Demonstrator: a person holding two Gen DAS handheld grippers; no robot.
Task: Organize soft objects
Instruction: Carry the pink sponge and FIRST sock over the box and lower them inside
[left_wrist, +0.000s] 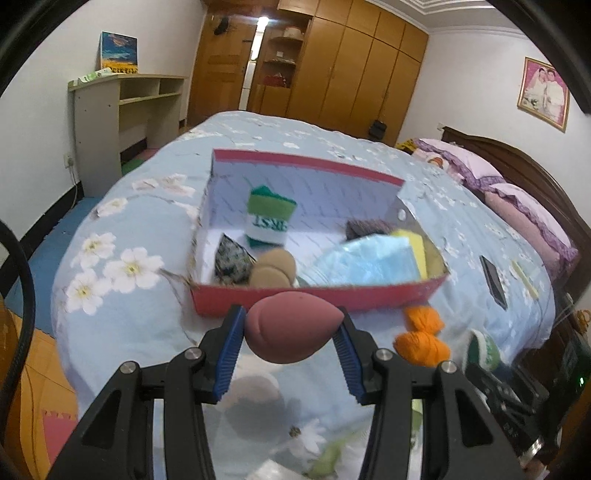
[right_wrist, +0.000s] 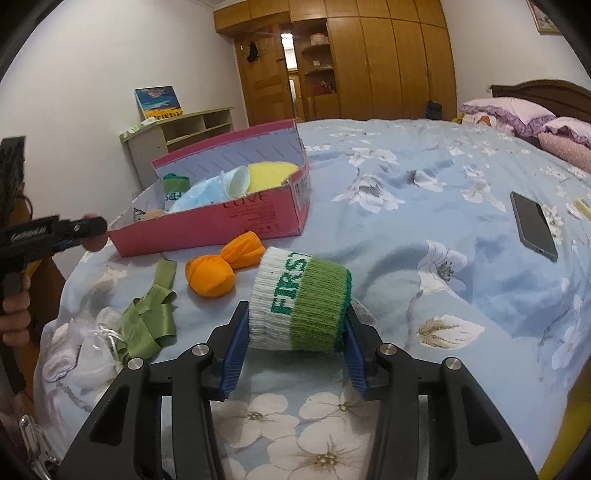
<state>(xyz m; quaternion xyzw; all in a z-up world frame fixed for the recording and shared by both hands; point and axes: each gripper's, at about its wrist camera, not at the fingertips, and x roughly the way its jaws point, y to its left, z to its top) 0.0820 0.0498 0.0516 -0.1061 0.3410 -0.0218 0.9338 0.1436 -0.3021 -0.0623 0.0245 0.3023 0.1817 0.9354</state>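
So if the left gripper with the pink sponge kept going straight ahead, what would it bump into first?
Probably the near wall of the red box. The left gripper holds the pink sponge just before that wall, though depth is hard to judge.

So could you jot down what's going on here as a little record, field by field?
Place: bed with a flowered blue cover
Container: pink box, open, already holding a matching wristband, a yellow sponge and blue cloth
Left gripper: shut on a pink egg-shaped sponge, just before the box
Right gripper: pads against a white and green wristband lying on the bed
Still loose: orange cloth bundle, green ribbon, white pouch
Also on bed: phone
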